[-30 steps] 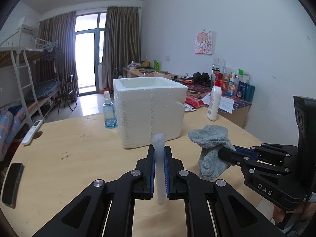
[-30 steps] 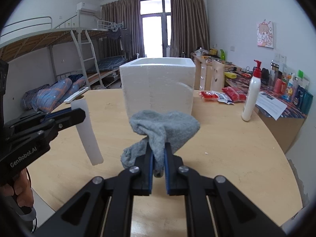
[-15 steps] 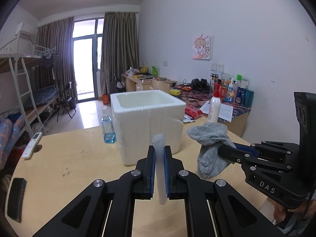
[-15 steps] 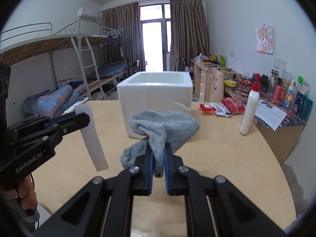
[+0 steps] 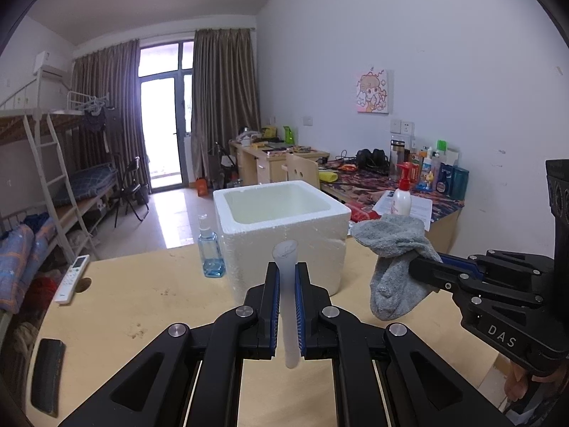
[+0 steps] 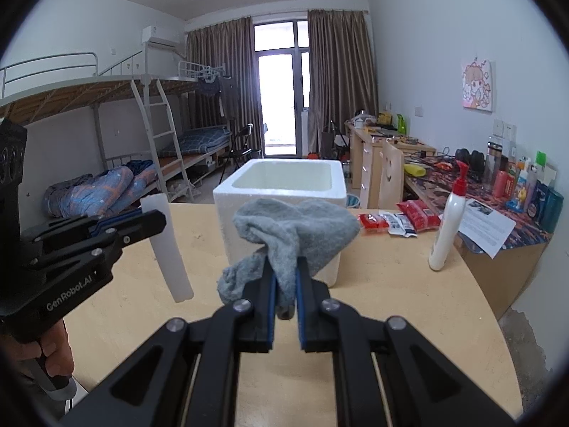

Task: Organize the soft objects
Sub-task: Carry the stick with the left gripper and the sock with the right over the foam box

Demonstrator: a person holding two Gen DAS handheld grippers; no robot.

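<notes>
The grey sock (image 6: 297, 229) hangs bunched in the air above the wooden surface (image 6: 384, 284), just in front of the white foam box (image 6: 288, 185), pinched between the fingers of the right gripper (image 6: 285, 297), which are closed tight on its fabric. To its left a translucent white strip (image 5: 288, 295) is clamped upright between the fingers of the left gripper (image 5: 287, 293), likewise drawn in close on it, its lower end dangling clear of the surface. The open-topped box stands on the surface beyond both. Beside the box on the left is a small blue bottle (image 5: 210, 249); a white pump bottle (image 6: 447, 227) stands to the right, with red snack packets (image 6: 391, 219) near it. A remote (image 5: 72, 277) lies at the surface's left edge
</notes>
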